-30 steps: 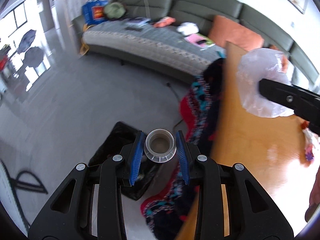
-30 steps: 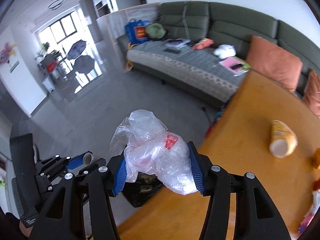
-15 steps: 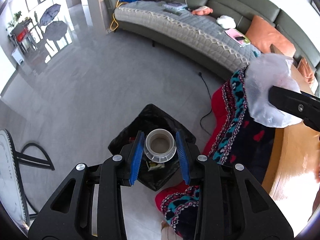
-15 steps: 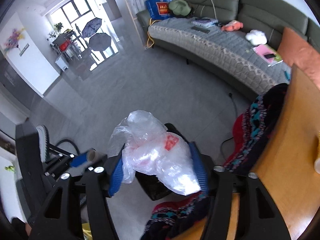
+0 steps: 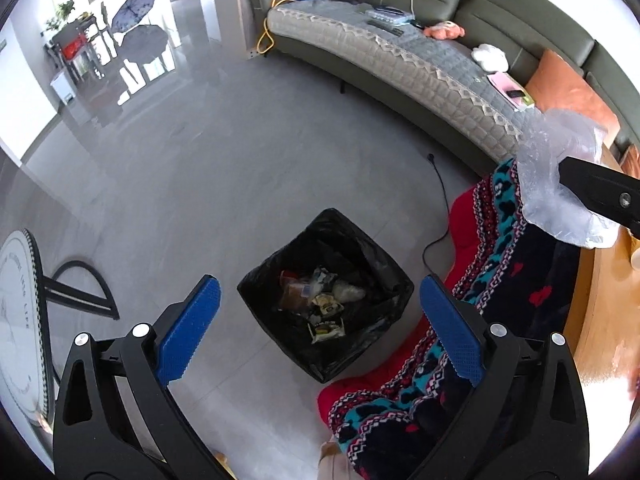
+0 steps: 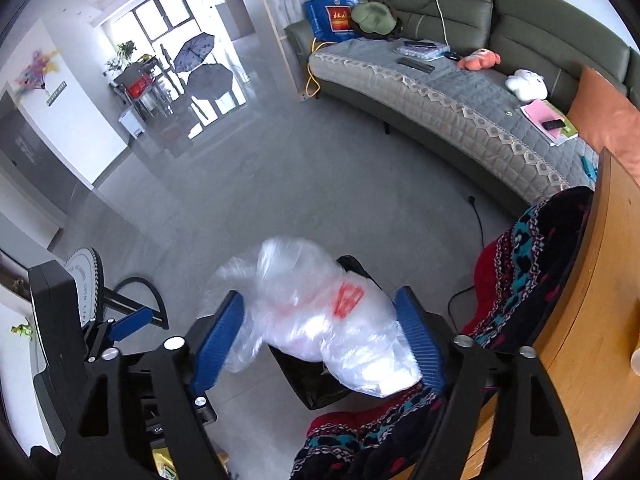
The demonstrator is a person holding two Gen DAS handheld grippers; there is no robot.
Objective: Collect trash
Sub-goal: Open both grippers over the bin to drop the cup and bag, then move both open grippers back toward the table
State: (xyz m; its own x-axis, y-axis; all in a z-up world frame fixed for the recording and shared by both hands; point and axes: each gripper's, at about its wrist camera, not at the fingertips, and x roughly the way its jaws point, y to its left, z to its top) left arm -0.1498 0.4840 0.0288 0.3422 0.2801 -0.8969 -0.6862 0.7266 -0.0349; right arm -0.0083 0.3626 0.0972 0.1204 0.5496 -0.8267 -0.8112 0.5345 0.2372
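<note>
Drop step. Left gripper (image 5: 316, 320) spread wide, empty, over bin (image 5: 326, 296). Right gripper (image 6: 320, 334) clamps plastic bag (image 6: 320, 320); next: carry toward 12 o'clock over bin, release.

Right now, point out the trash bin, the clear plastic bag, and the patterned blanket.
trash bin (image 5: 362, 240), left wrist view, black liner's far rim.
plastic bag (image 6: 320, 328), right wrist view, crumpled middle between the fingers.
patterned blanket (image 5: 516, 280), left wrist view, dark middle fold.

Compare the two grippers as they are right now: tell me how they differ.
The left gripper is spread wide and empty; the right gripper is closed on a crumpled plastic bag. The left hangs directly above the black-lined trash bin; the right's bag hides most of the bin. Both have blue pads on black frames.
</note>
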